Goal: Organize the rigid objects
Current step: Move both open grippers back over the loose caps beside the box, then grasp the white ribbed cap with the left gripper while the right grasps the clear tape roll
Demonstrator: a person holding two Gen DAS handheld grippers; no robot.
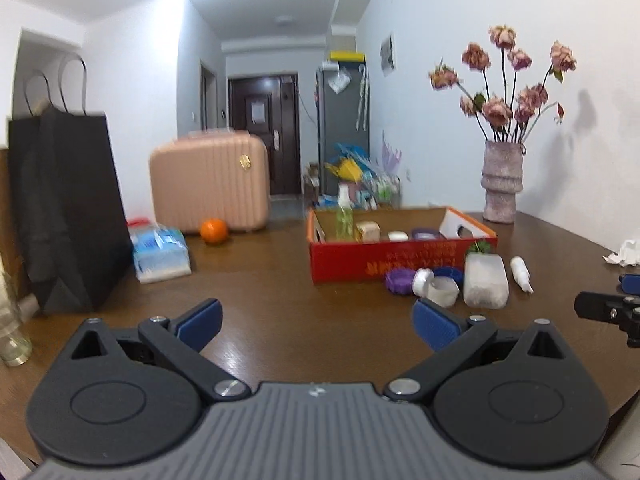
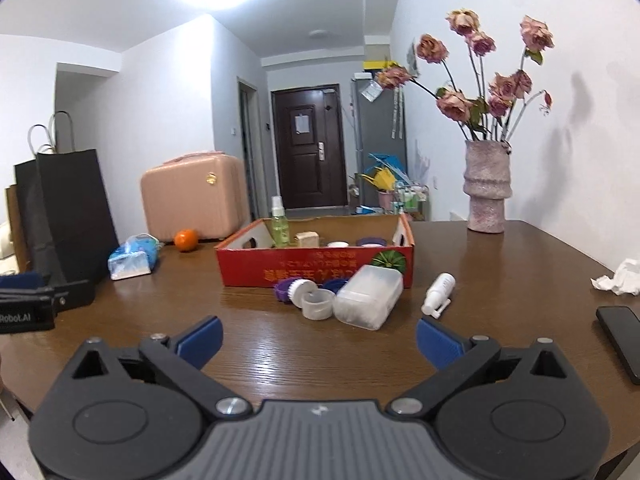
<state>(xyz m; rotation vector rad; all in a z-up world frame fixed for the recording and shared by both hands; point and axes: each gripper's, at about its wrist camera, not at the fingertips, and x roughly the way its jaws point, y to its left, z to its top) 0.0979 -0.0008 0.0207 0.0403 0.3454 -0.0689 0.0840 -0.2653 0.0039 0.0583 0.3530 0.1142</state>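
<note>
Red box (image 2: 316,270) on tabletop (image 2: 280,344), already holding some containers. Just before it: translucent case (image 2: 370,296), likely light, stiff, slick; best pinched across narrow sides. Then small jars (image 2: 318,304), white spray bottle (image 2: 438,292) lying flat. Left hand-held gripper (image 1: 318,326) and right hand-held gripper (image 2: 320,338) spread wide, holding nothing.

The right gripper (image 2: 318,342) is being held with its jaws spread wide above the wooden table (image 2: 500,280). A frosted container (image 2: 368,296) is lying just before the red box (image 2: 316,266).
</note>
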